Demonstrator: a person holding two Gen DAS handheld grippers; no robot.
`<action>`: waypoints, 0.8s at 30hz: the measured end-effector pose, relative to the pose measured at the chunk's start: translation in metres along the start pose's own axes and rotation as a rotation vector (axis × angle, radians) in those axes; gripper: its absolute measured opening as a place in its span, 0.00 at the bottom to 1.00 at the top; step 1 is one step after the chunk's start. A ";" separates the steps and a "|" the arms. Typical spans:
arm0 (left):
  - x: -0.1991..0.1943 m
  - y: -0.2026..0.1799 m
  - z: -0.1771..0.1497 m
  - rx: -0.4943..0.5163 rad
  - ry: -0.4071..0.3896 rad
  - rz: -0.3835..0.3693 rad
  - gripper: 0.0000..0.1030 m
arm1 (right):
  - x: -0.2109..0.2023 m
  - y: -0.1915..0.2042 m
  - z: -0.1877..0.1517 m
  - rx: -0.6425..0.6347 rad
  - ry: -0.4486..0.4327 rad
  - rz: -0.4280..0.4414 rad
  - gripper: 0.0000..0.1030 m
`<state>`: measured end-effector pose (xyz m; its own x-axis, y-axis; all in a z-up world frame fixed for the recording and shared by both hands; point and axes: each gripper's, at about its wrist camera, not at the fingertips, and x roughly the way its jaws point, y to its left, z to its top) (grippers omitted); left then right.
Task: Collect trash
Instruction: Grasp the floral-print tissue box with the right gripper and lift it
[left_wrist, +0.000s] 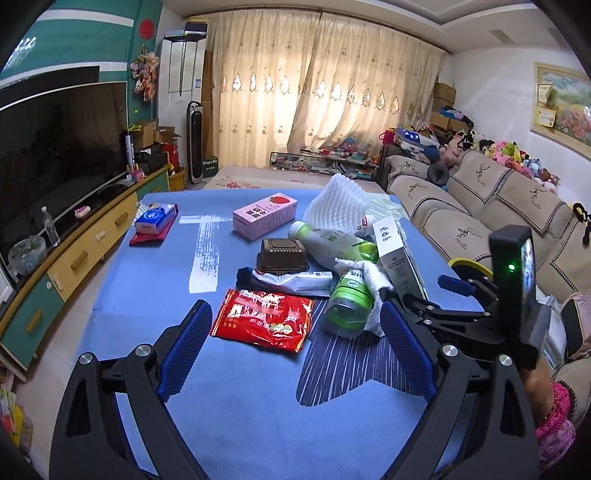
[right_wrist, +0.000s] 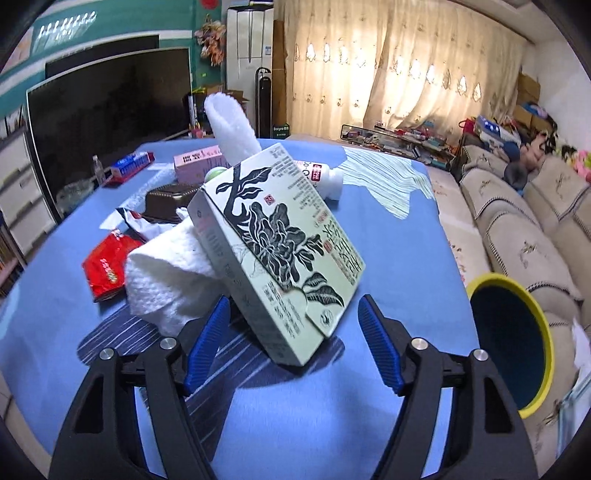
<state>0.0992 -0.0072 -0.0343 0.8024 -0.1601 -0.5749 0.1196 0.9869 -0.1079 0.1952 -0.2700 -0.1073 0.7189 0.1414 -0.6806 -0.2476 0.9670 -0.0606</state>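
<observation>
The right gripper (right_wrist: 291, 341) has its jaws wide around the lower corner of the tilted tea box (right_wrist: 275, 254), which leans on crumpled tissue (right_wrist: 166, 273), so closing off-centre may topple it.

"Deeyeo" on green crate (right_wrist: 280, 130) by fan, other print unreadable

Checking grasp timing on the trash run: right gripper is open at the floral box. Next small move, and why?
Probably ease the right gripper forward a little, then close on the floral box. Its jaws are open, and the tilted box's lower corner sits between the fingers without either pad clearly touching it. The yellow-rimmed bin waits close by on the right. The left gripper is open over the red packet.
</observation>
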 end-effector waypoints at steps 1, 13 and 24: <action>0.002 -0.001 -0.001 0.000 0.002 -0.002 0.88 | 0.003 0.002 0.002 -0.015 0.007 -0.005 0.71; 0.014 -0.004 -0.005 0.003 0.024 -0.019 0.88 | 0.029 0.007 0.009 -0.098 0.017 -0.053 0.72; 0.022 -0.006 -0.010 0.003 0.037 -0.025 0.88 | 0.030 -0.045 0.006 0.107 0.033 0.123 0.50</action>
<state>0.1100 -0.0169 -0.0543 0.7768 -0.1854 -0.6018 0.1412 0.9826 -0.1205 0.2319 -0.3080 -0.1212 0.6653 0.2544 -0.7019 -0.2602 0.9602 0.1014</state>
